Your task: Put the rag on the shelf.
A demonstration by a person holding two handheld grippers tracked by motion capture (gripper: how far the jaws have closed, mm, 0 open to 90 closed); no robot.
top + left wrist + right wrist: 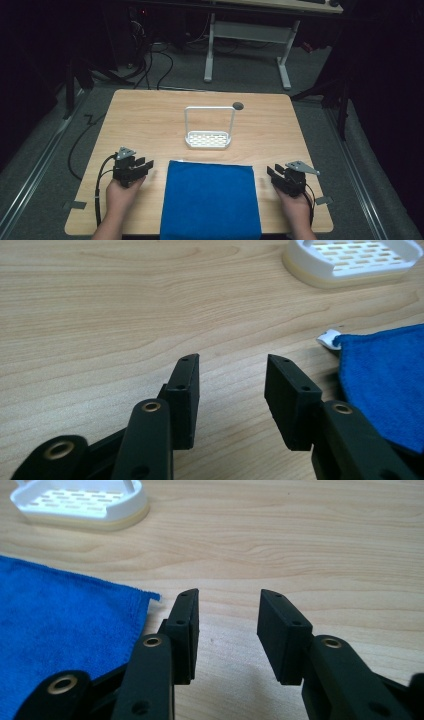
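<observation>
A folded blue towel lies flat at the table's near edge, between my two hands. Behind it stands a white slotted rack with a tall wire handle. My left gripper rests low on the wood left of the towel, open and empty; in the left gripper view the towel's corner with a white tag lies just right of the jaws. My right gripper sits to the right of the towel, also open and empty; in the right gripper view the towel's edge reaches the left jaw.
The wooden table has bare room at left, right and behind the rack. A small dark hole sits near the rack's far right. A white desk frame and cables stand on the floor beyond.
</observation>
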